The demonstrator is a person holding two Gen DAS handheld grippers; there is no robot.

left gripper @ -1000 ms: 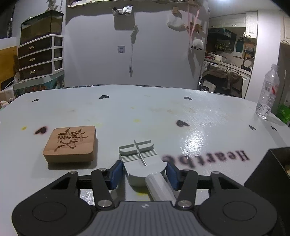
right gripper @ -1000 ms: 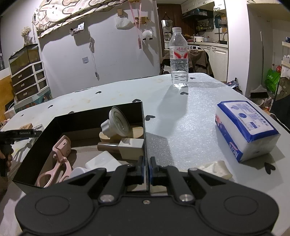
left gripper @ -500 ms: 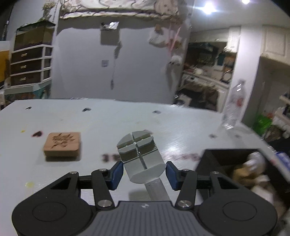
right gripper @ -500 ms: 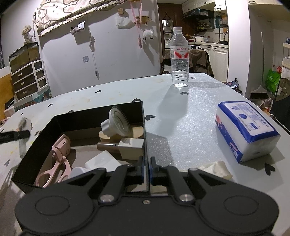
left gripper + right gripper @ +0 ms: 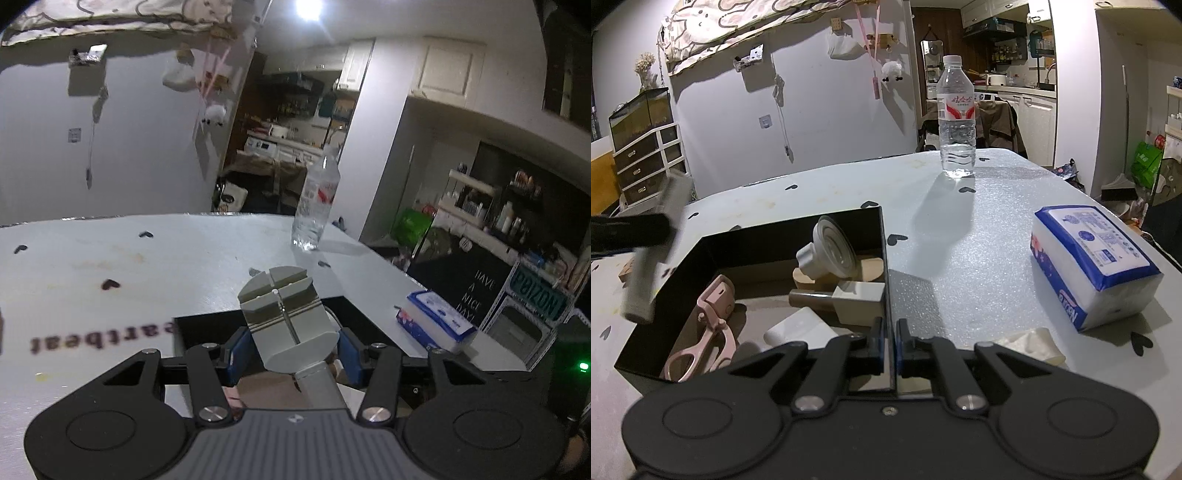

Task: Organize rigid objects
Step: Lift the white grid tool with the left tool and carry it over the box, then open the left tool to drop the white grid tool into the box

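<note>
My left gripper has lifted the grey tool off the table and swung it rightward until the black box lies just beneath its fingers, the wooden block passing out of my view.

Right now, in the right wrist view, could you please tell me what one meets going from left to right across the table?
Pink scissors in the black box → white plug → water bottle → tissue pack.
</note>
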